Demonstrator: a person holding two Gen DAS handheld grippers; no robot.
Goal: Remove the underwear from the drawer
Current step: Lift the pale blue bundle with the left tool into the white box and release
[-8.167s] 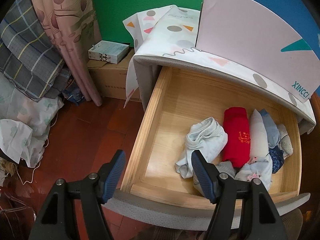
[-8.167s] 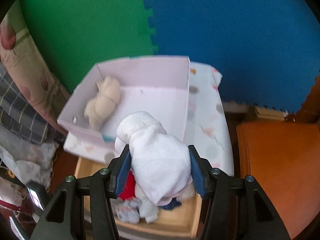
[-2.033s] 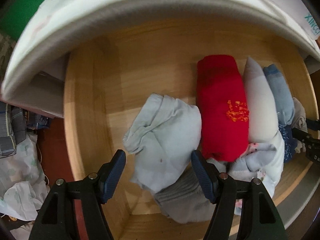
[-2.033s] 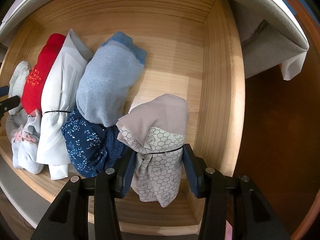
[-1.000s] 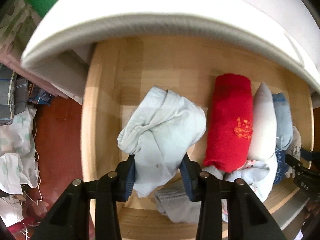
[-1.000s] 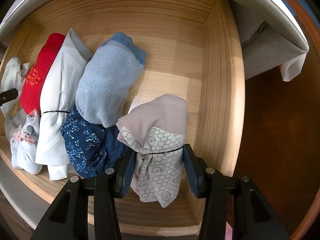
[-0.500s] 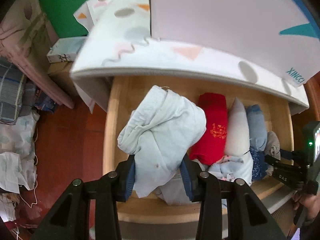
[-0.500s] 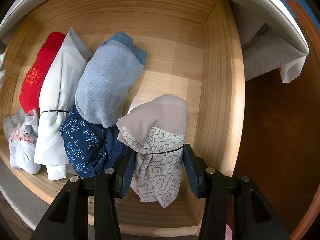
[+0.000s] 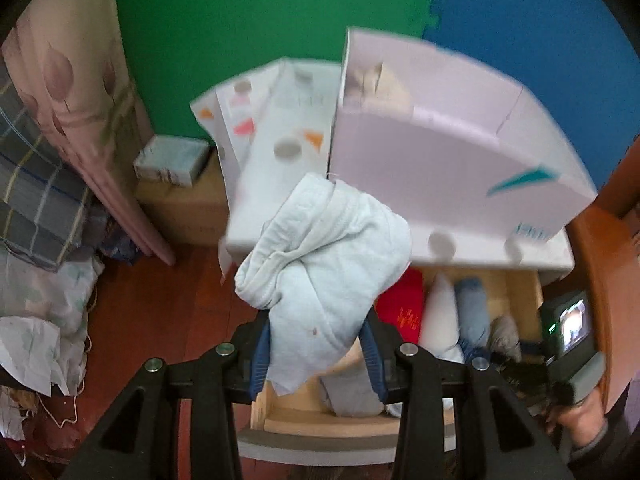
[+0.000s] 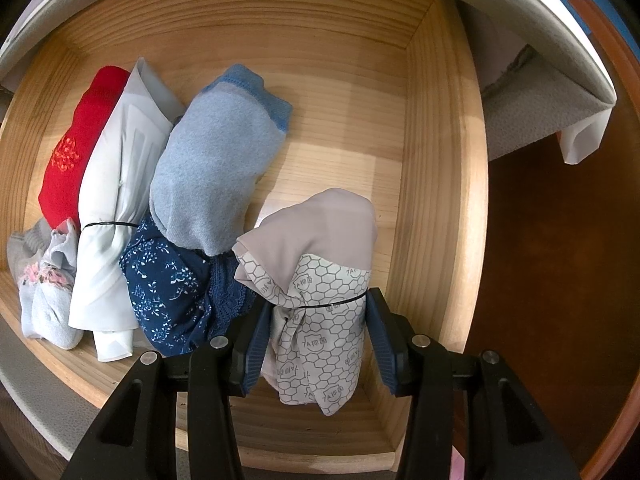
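Left wrist view: the left gripper [image 9: 316, 354] is clenched on a pale blue bundle of underwear [image 9: 324, 260], holding it above the open wooden drawer [image 9: 296, 416], in front of the pink box [image 9: 444, 160] that stands on the cabinet top. Right wrist view: the right gripper [image 10: 316, 344] sits low inside the drawer [image 10: 440, 160], its blue pads [image 10: 252, 344] set on either side of a grey roll with a honeycomb print [image 10: 320, 292], tied with a thin black band; whether the pads actually press it cannot be told. Beside it lie a navy floral piece [image 10: 176, 292], a grey-blue roll [image 10: 212, 172], a white roll [image 10: 116, 216] and a red one [image 10: 80, 140].
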